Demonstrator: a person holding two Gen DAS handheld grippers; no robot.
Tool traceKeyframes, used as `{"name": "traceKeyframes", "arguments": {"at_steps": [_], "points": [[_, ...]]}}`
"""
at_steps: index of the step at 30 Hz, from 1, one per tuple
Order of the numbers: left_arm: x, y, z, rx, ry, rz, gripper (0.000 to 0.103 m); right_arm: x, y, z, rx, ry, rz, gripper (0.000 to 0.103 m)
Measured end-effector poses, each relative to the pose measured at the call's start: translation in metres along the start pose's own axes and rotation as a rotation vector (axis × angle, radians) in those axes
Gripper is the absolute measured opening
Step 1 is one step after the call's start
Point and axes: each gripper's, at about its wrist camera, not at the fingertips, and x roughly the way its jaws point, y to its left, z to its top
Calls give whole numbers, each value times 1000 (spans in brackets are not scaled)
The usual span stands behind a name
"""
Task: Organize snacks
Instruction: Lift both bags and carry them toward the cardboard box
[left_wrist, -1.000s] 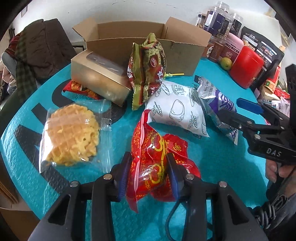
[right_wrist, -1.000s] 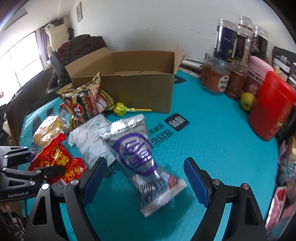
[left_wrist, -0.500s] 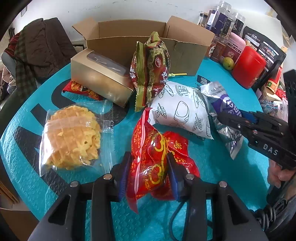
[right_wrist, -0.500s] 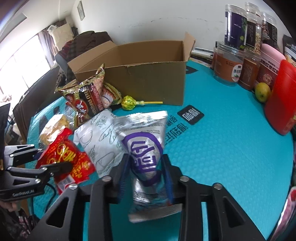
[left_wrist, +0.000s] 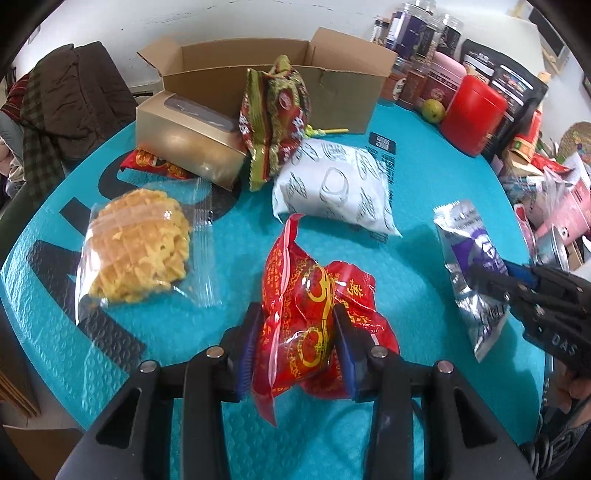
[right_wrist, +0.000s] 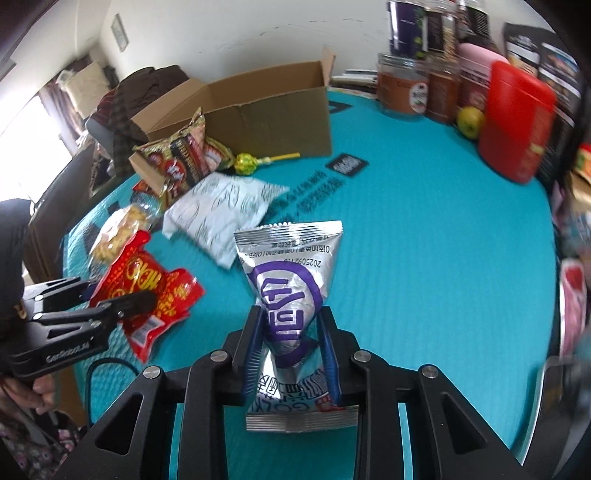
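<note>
So that both snacks can go into the cardboard box (left_wrist: 280, 70), the red bag (left_wrist: 306, 314) is being pinched by the left gripper (left_wrist: 295, 332) and the silver bag (right_wrist: 291, 295), nearer than the box, by the right gripper (right_wrist: 290, 354).

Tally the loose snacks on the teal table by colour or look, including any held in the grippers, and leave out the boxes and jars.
Red packets: 2, one in the left gripper, one under the gold box
Silver-purple packet: 1, in the right gripper
White packet: 1
Green-red packet: 1
Clear waffle bag: 1
Lollipop: 1
Total: 7
</note>
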Motion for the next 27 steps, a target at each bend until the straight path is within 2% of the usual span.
{"name": "traceKeyframes", "arguments": {"at_steps": [6, 13, 15, 19, 27], "points": [[-3, -6, -8, 30, -1, 0, 38, -17, 7, -24, -4, 29, -13, 29], [-7, -7, -12, 51, 14, 5, 38, -22, 16, -34, -25, 52, -12, 30], [-7, -7, -13, 53, 15, 5, 38, -19, 19, -34, -38, 56, -17, 33], [-6, -8, -12, 56, 21, 6, 38, -4, 26, -35, -61, 91, -39, 48], [-2, -10, -11, 69, 23, -7, 38, 7, 34, -36, -101, 81, -88, 53]]}}
